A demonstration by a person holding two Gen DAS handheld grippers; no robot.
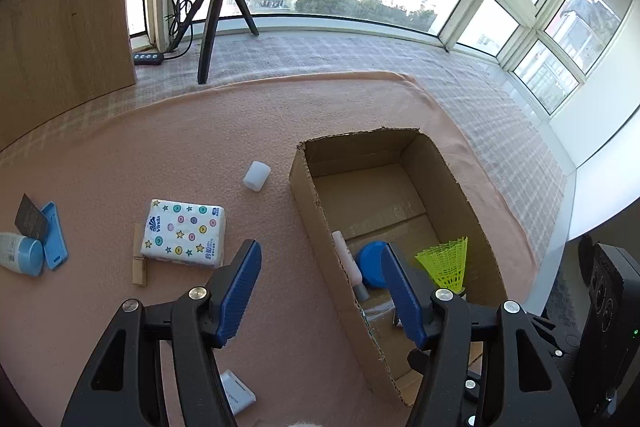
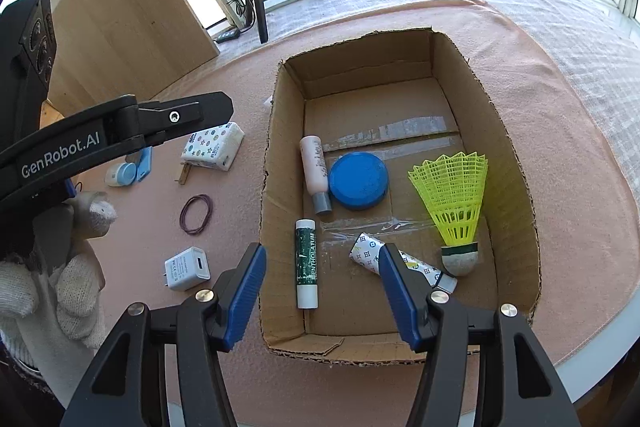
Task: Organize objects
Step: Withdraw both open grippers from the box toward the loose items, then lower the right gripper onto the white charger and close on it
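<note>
Your right tongs hang open and empty over the cardboard box, where a yellow shuttlecock, blue lid and Mentholatum stick lie. Your left tongs, also open, straddle the box's wall; the tissue pack waits on the pink-covered surface.

An open brown cardboard box is sitting on a pink fleece blanket. Inside it, a yellow plastic shuttlecock is lying at the right, a round blue lid is resting mid-floor, touching a pale pink tube on its left. Nearer the camera, a green-and-white lip balm stick is lying left of a small patterned white tube. Outside, left of the box, a star-printed tissue pack, a loop of brown rubber bands and a white charger plug are lying well apart.
</note>
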